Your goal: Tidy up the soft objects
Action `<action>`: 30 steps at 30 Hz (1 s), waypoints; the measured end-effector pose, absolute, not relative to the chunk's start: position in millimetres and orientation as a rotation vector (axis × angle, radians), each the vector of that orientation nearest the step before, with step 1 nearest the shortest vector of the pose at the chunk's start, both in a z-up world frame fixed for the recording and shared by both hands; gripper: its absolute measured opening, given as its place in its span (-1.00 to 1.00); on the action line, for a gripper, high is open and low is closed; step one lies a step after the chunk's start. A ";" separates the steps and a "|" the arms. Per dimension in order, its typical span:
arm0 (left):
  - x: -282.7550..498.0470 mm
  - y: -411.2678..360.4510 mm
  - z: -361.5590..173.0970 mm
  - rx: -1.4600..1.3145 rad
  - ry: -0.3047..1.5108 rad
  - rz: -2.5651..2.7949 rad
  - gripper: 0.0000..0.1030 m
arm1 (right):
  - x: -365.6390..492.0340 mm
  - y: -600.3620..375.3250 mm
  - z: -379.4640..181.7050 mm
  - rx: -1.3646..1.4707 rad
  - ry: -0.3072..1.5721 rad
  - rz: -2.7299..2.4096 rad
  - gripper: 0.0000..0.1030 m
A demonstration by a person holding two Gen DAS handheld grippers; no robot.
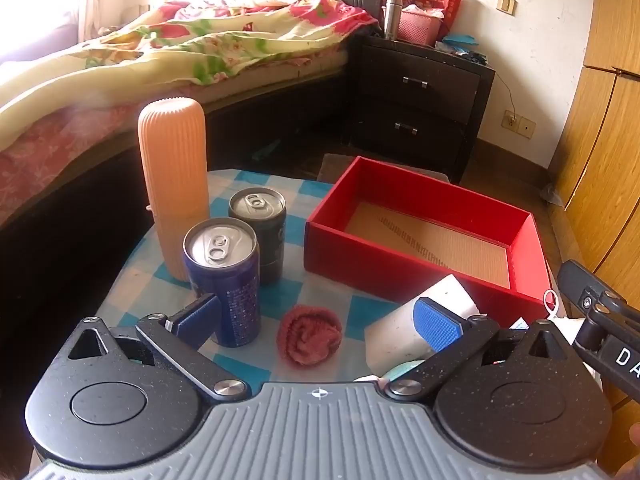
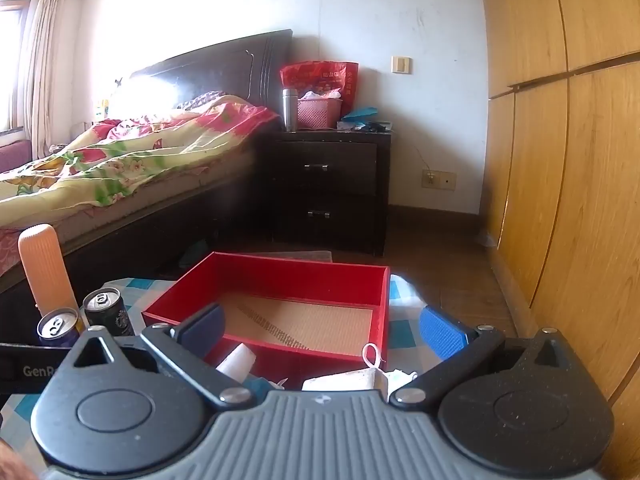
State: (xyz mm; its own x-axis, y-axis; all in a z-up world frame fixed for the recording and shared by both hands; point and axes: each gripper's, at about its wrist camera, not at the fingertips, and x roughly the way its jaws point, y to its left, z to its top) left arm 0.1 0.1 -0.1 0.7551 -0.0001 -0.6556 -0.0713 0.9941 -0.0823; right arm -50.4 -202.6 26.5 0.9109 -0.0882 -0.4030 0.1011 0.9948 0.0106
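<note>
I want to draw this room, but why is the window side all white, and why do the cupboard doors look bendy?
Left wrist view: sunlight blows out the window corner above the bed to plain white. Right wrist view: the same glare hides the headboard's near end, and the fisheye lens bows the straight wardrobe edges into curves.
</note>
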 end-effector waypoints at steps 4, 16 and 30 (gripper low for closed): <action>0.4 0.4 -0.7 -0.104 0.713 0.037 0.90 | -50.5 -202.6 25.9 0.031 0.415 -0.097 0.65; 2.1 -0.3 -2.7 -0.101 0.714 0.037 0.90 | -49.9 -202.9 25.8 0.035 0.418 -0.098 0.65; -0.2 -1.1 -1.8 -0.104 0.712 0.039 0.90 | -49.0 -203.2 25.1 0.038 0.422 -0.100 0.65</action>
State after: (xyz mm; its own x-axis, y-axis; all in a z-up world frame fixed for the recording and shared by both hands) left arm -0.2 -1.1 -1.8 0.7569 0.0005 -0.6535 -0.0713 0.9941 -0.0818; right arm -49.0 -203.2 25.1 0.9076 -0.0890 -0.4103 0.1048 0.9944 0.0161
